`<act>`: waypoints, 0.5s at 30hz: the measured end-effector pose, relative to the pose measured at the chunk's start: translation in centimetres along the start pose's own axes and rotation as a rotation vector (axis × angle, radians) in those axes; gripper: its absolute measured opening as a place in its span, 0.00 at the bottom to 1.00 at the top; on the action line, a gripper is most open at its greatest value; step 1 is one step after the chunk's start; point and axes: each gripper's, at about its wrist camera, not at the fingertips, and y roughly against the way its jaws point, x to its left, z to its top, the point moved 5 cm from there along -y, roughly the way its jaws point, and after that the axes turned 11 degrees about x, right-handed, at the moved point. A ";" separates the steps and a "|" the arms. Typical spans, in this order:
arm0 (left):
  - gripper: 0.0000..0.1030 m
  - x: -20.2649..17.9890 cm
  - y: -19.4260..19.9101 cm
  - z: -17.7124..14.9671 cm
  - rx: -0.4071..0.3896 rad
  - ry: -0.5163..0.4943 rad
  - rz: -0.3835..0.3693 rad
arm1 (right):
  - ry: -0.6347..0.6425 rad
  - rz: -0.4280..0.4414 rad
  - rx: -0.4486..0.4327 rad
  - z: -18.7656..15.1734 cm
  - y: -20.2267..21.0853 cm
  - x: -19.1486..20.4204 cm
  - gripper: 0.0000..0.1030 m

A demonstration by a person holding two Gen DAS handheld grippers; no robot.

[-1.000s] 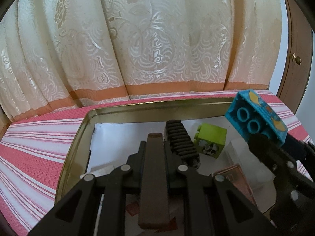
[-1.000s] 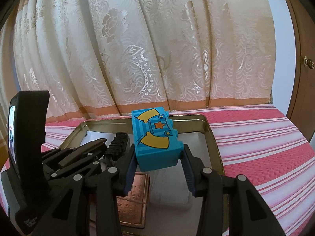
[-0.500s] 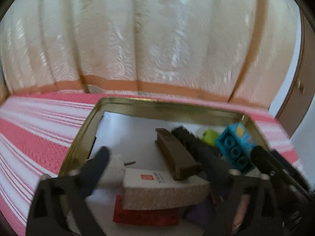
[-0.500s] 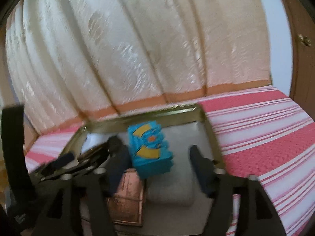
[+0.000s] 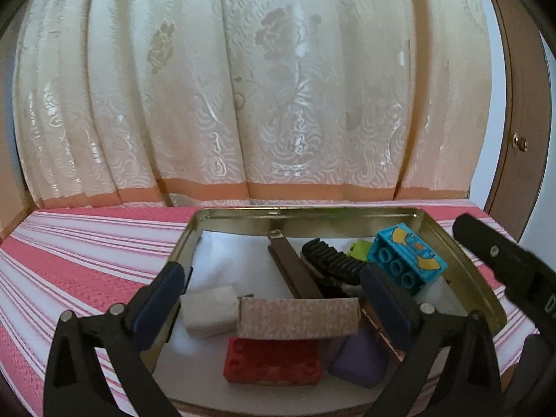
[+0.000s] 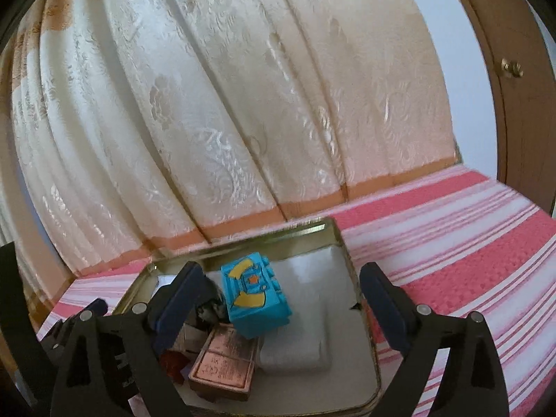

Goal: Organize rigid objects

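Note:
A gold metal tin point(image 5: 180, 246) lined with white paper lies on the striped cloth; its rim also shows in the right wrist view point(image 6: 342, 253). In it lie a brown bar point(image 5: 293, 271), a black ridged piece point(image 5: 332, 260), a green block point(image 5: 359, 248), a blue toy brick point(image 5: 405, 260) point(image 6: 255, 299), a speckled beige box point(image 5: 299, 318), a white block point(image 5: 208, 309), a red brick point(image 5: 272, 361) and a purple piece point(image 5: 358, 358). My left gripper point(image 5: 274, 305) is open and empty above the tin. My right gripper point(image 6: 278, 304) is open and empty, back from the blue brick.
A copper-coloured plaque point(image 6: 224, 361) and a white block point(image 6: 295, 351) lie in the tin's near right part. A pink and white striped cloth point(image 5: 87, 253) covers the surface. A cream curtain point(image 5: 278, 104) hangs behind. A wooden door point(image 6: 521, 104) stands at the right.
My left gripper let go of the brown bar and my right gripper let go of the blue brick; both lie in the tin. Both grippers opened and drew back.

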 end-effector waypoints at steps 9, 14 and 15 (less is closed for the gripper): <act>1.00 1.1 1.4 -0.4 -0.047 0.036 0.007 | 0.050 -0.066 -0.123 0.1 1.9 0.4 0.91; 1.00 1.3 2.2 -0.7 -0.071 0.011 0.042 | 0.056 -0.081 -0.137 -0.1 2.7 0.6 0.91; 1.00 1.4 2.4 -0.8 -0.075 0.001 0.047 | 0.054 -0.083 -0.142 -0.2 2.9 0.6 0.91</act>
